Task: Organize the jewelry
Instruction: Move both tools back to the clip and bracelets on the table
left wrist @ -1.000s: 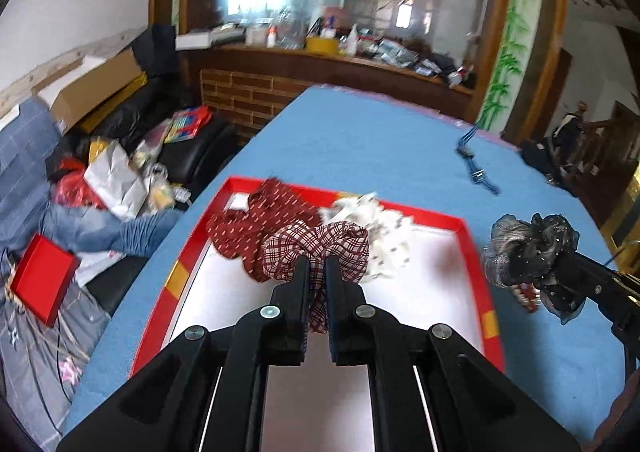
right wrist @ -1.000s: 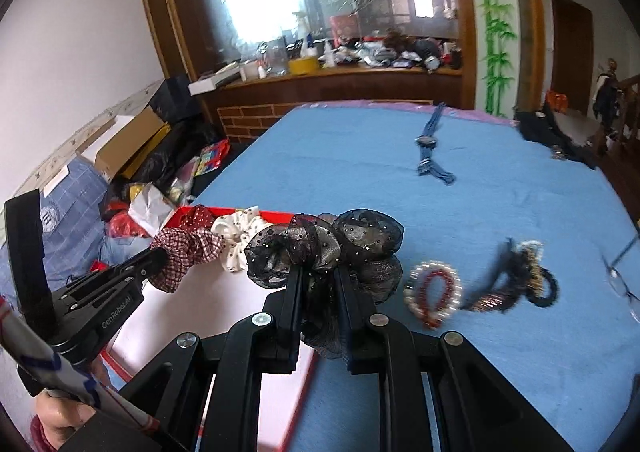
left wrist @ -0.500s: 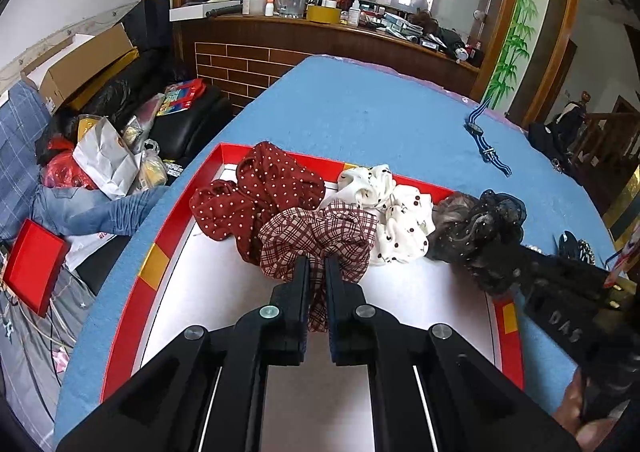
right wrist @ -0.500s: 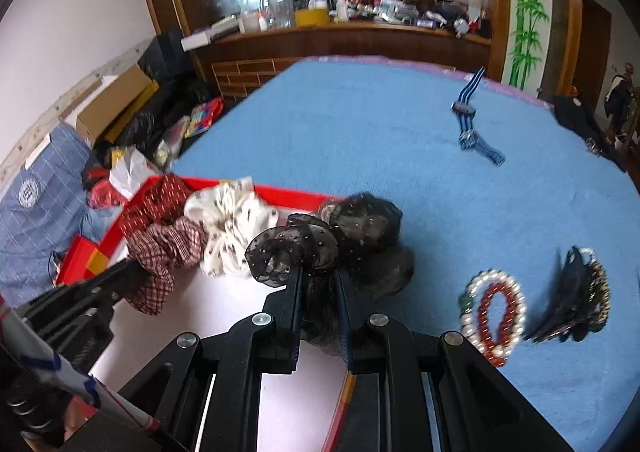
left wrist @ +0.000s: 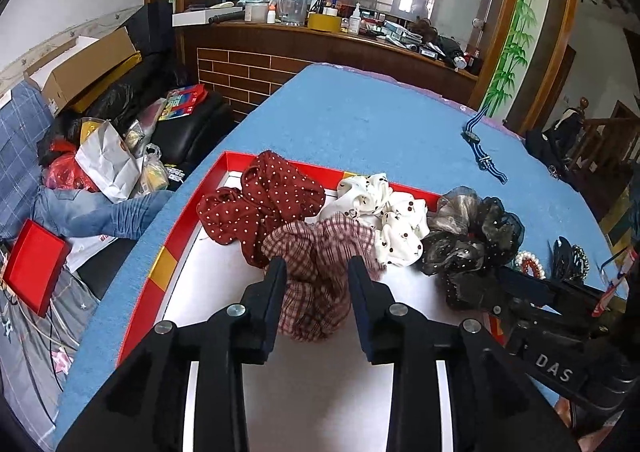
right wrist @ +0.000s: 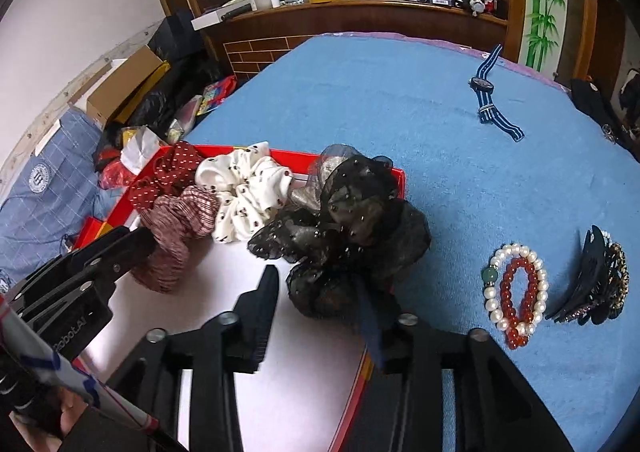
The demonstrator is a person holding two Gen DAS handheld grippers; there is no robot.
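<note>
A red-rimmed tray with a white floor holds a dark red dotted scrunchie, a white spotted scrunchie and a plaid scrunchie. My left gripper is open, its fingers either side of the plaid scrunchie, which lies on the tray floor. My right gripper is open around a black mesh scrunchie that rests over the tray's right rim. The plaid scrunchie and left gripper also show in the right wrist view.
On the blue tablecloth right of the tray lie a pearl and red bead bracelet pair and black hair clips. A striped watch lies farther back. Clutter and boxes sit left of the table.
Both grippers have opened. The plaid scrunchie now rests on the tray floor, and the black mesh scrunchie has been lowered onto the tray's right edge beside the white one.
</note>
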